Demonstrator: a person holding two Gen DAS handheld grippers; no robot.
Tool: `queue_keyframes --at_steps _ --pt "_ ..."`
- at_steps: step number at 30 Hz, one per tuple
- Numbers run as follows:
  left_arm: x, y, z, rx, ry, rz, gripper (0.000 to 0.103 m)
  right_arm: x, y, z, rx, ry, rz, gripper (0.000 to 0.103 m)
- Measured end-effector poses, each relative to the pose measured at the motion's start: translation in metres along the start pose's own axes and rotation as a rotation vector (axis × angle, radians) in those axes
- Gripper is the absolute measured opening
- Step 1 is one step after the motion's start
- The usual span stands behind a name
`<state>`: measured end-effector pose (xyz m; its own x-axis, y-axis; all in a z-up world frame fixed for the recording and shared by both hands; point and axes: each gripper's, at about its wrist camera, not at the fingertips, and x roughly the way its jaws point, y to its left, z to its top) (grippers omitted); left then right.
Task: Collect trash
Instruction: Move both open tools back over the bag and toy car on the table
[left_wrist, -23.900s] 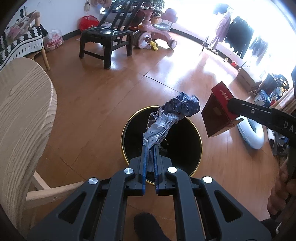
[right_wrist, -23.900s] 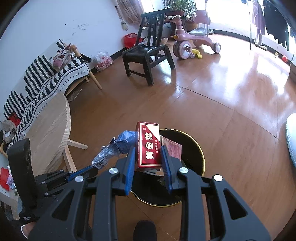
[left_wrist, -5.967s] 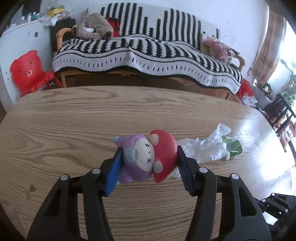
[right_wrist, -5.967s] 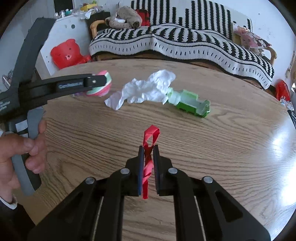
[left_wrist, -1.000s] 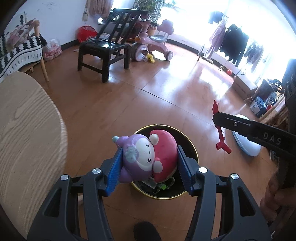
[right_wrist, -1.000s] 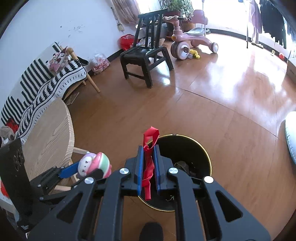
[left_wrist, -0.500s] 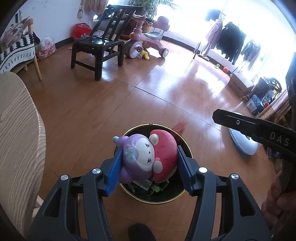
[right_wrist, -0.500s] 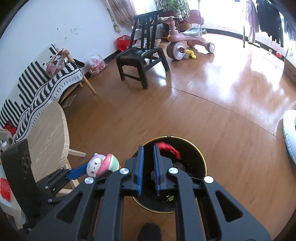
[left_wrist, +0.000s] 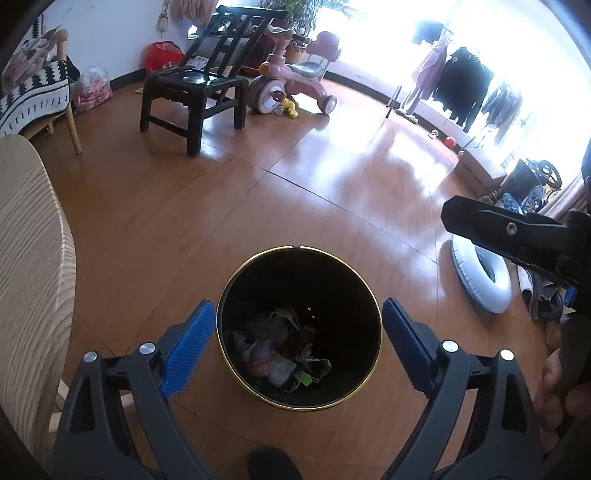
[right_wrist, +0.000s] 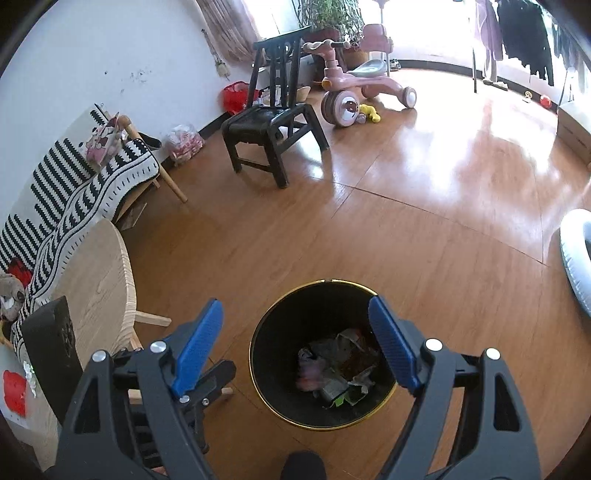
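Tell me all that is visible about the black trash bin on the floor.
The trash bin is round, black inside, with a thin gold rim, looking like metal. It stands upright and open on the wooden floor, beside the pale wooden table. Crumpled paper and wrappers lie at its bottom. Both open grippers are above it, not touching.

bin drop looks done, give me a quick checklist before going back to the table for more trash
1. Left gripper open and empty: ok.
2. Right gripper open and empty: ok.
3. Trash lying inside the bin, nothing hanging over its rim: ok.
4. Floor around the bin free of dropped bits: ok where visible.
5. Trash left on the table: cannot tell, only its edge shows.
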<state>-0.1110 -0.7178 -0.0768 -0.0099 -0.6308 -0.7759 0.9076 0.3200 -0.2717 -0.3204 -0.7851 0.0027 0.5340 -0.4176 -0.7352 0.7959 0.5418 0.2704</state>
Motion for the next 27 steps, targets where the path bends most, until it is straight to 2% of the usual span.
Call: queue_keyframes --at_steps 8,13,19,27 --pt "-0.019 0.002 0.002 0.011 -0.028 0.018 0.089 -0.002 0.014 0.006 -0.023 -0.01 0.014 0.079" --pt "-0.052 0.026 0.001 -0.012 -0.071 0.049 0.09 -0.003 0.051 0.009 -0.072 -0.019 0.053 0.083" --pt "-0.112 0.079 -0.007 -0.077 -0.142 0.134 0.091 0.002 0.127 0.005 -0.155 -0.003 0.132 0.087" --pt "-0.21 0.18 -0.053 -0.159 -0.198 0.324 0.092 0.0 0.255 -0.01 -0.315 0.015 0.255 0.092"
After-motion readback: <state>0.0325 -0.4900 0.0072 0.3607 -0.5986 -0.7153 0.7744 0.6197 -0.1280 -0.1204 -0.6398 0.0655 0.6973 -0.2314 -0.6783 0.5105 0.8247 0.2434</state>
